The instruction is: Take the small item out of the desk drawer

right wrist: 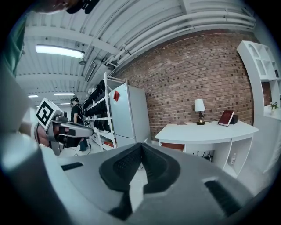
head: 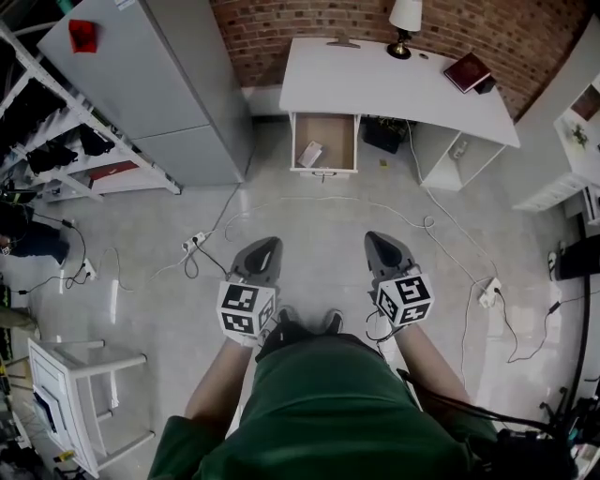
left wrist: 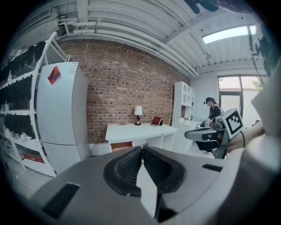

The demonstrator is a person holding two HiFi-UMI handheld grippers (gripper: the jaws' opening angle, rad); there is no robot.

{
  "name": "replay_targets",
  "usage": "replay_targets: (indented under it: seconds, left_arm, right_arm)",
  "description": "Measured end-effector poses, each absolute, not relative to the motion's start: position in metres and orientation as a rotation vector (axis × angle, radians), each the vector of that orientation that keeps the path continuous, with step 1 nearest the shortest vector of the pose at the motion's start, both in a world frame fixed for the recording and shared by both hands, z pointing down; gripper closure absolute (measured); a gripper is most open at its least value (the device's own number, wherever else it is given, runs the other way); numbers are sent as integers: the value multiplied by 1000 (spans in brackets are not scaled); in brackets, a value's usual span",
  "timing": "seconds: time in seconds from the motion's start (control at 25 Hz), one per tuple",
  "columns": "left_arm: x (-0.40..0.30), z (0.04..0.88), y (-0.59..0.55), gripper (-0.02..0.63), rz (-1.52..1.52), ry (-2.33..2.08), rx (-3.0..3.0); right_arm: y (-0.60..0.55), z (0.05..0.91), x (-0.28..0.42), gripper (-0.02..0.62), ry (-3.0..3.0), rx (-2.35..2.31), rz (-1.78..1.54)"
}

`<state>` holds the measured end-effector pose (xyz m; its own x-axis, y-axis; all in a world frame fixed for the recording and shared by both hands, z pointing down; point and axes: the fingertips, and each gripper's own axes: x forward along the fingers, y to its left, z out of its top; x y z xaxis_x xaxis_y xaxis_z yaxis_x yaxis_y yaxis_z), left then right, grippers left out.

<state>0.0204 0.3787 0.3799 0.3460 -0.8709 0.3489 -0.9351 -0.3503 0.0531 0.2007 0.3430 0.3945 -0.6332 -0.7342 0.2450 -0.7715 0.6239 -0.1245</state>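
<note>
Only the head view's upper centre shows the small white item (head: 309, 153) inside the open wooden drawer (head: 339, 136), while the grey left gripper (head: 266, 249) and grey right gripper (head: 380, 242) have fingers pressed together, empty.

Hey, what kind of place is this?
Likely a test lab staged like a home: a white desk with an open wooden drawer against a red brick wall, a tall grey refrigerator, and white cables trailing over the floor.
</note>
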Motion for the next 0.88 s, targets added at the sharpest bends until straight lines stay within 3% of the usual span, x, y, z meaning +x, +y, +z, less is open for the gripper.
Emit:
replay_targets:
  seconds: [0.88]
  left_arm:
    - [-15, 392, 281, 597, 370, -1585, 2365]
  right_arm:
    - [267, 409, 189, 592, -2588, 1325, 368]
